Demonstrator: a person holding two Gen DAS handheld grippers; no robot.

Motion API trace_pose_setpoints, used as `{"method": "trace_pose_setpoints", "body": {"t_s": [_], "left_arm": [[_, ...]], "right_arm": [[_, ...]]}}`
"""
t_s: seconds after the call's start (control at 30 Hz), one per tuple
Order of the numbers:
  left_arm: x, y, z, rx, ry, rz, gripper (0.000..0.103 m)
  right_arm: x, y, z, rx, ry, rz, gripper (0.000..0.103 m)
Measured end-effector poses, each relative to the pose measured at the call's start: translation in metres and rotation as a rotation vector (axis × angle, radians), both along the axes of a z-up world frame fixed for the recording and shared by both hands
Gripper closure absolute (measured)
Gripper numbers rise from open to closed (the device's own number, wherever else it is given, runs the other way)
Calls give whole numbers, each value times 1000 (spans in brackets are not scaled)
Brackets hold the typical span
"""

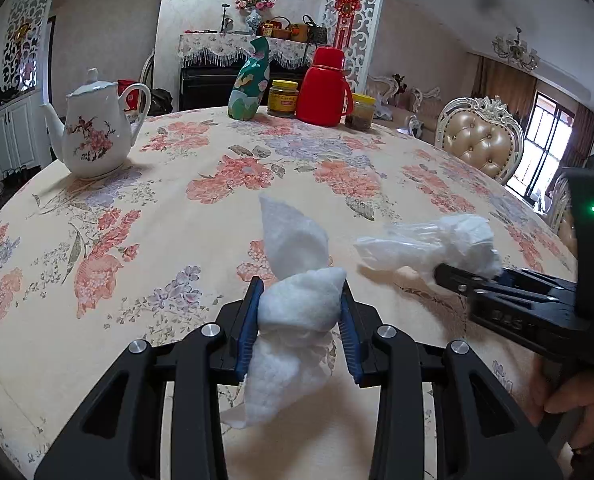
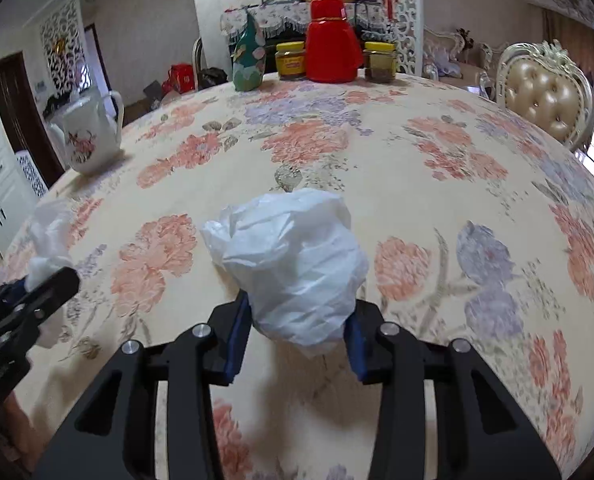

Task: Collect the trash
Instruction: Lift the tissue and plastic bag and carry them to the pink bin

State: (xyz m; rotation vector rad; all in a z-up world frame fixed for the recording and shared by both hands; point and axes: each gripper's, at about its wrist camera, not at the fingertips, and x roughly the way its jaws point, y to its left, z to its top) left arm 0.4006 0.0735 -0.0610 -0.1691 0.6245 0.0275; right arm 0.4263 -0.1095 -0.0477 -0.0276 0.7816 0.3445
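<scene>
A crumpled white tissue wad (image 1: 297, 320) sits squeezed between the blue pads of my left gripper (image 1: 301, 290), which is shut on it just above the floral tablecloth (image 1: 177, 208). A crumpled white plastic bag (image 2: 293, 260) fills the jaws of my right gripper (image 2: 301, 306); the pads press on its lower part. In the left wrist view the right gripper (image 1: 469, 276) comes in from the right with the bag (image 1: 429, 242) at its tip. In the right wrist view the left gripper (image 2: 53, 282) shows at the left edge with the tissue (image 2: 47, 232).
A white floral teapot (image 1: 93, 136) stands at the table's left. At the far edge are a green painted bottle (image 1: 251, 80), a red thermos (image 1: 323, 88) and two yellow-lidded jars (image 1: 283, 98). A padded chair (image 1: 483, 142) stands to the right. A hand (image 1: 577, 400) holds the right gripper.
</scene>
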Motion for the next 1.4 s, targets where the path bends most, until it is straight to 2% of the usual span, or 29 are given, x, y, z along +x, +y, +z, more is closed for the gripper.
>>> {"method": "trace_pose_setpoints", "body": {"t_s": [0.37, 0.57, 0.77, 0.93, 1.4], "left_arm": [[-5, -17, 10, 30, -31, -48, 68], [-12, -48, 22, 67, -23, -123, 68], [-45, -80, 34, 89, -34, -182, 68], [-78, -100, 32, 94, -38, -219, 68], [-150, -145, 33, 76, -102, -288, 68]], "right_arm": [[-53, -39, 8, 63, -6, -97, 63], [-91, -66, 27, 42, -55, -118, 63], [-126, -96, 40, 61, -88, -143, 63], [-155, -115, 46, 88, -108, -149, 63], [-229, -151, 50, 63, -154, -170, 63]]}}
